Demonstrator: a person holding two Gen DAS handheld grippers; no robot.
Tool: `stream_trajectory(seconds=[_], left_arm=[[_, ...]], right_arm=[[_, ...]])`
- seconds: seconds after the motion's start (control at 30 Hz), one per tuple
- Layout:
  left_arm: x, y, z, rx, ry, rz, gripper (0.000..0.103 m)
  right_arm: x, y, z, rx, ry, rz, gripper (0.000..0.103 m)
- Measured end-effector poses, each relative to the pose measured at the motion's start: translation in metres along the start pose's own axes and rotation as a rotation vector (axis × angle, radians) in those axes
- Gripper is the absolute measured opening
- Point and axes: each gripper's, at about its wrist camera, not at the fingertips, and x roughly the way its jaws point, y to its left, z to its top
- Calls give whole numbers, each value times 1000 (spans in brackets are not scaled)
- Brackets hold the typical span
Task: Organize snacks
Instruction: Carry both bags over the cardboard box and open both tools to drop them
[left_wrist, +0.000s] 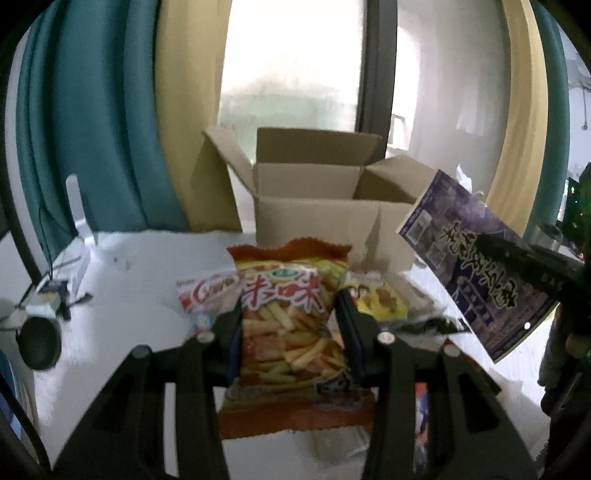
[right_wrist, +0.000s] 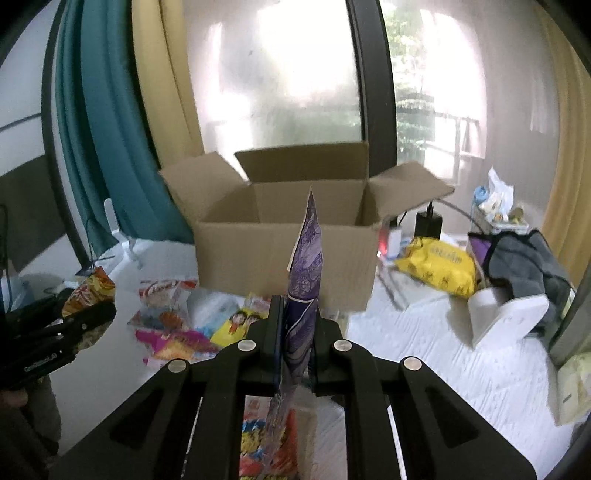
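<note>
My left gripper (left_wrist: 288, 314) is shut on an orange bag of fries-shaped snacks (left_wrist: 291, 328), held upright above the white table in front of an open cardboard box (left_wrist: 317, 218). My right gripper (right_wrist: 295, 314) is shut on a flat purple snack packet (right_wrist: 306, 266), held edge-on and raised toward the same box (right_wrist: 284, 258). In the left wrist view the purple packet (left_wrist: 476, 266) hangs at the right with the right gripper on it. In the right wrist view the left gripper and its orange bag (right_wrist: 92, 291) show at the far left. The box interior looks empty from here.
Several loose snack packets (right_wrist: 184, 325) lie on the white table (right_wrist: 424, 350) in front of the box. A yellow bag (right_wrist: 439, 269), a white holder (right_wrist: 506, 317), grey cloth and a charger stand at the right. A white router (left_wrist: 79, 236) and cables sit left.
</note>
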Motion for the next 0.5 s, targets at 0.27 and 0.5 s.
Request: stream_trajectory(seconds=[0.27, 0.5], left_arm=[[25, -5, 33, 45, -40, 6, 46], [60, -4, 77, 26, -59, -49, 46]], right_arm=[[18, -22, 35, -8, -52, -6, 12], [46, -33, 73, -33, -96, 4, 12]])
